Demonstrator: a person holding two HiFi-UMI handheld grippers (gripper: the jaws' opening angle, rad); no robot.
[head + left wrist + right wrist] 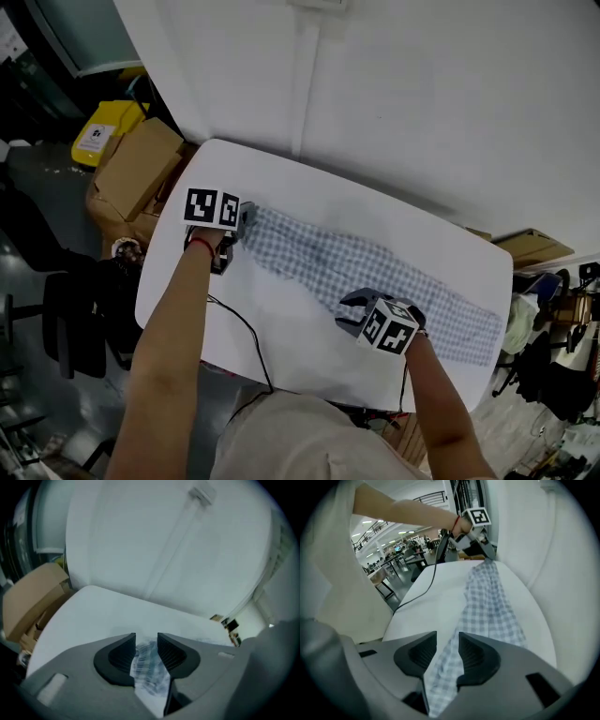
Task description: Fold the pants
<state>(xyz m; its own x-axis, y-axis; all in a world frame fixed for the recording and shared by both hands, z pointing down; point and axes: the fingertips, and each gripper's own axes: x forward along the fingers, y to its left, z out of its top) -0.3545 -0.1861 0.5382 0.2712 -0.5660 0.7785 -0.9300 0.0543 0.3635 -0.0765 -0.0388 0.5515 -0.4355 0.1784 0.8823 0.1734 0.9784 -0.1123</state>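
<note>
Blue-and-white checked pants [375, 267] lie stretched out slantwise across the white table [272, 319]. My left gripper [246, 223] is at their far left end. In the left gripper view a bunch of the checked cloth [149, 672] lies in the gap of that gripper [146, 651], whose jaws stand a little apart. My right gripper [354, 302] hovers over the pants' near edge at mid length. In the right gripper view the cloth [487, 602] runs up between the parted jaws of that gripper [447, 651], loose in the gap. The left gripper [486, 549] shows at the far end.
A black cable [239, 323] trails over the table's near side. Cardboard boxes [136, 169] and a yellow bin [105, 131] stand left of the table, a black chair [75, 319] nearer me. A white wall [422, 94] runs behind the table; clutter sits at the right [553, 309].
</note>
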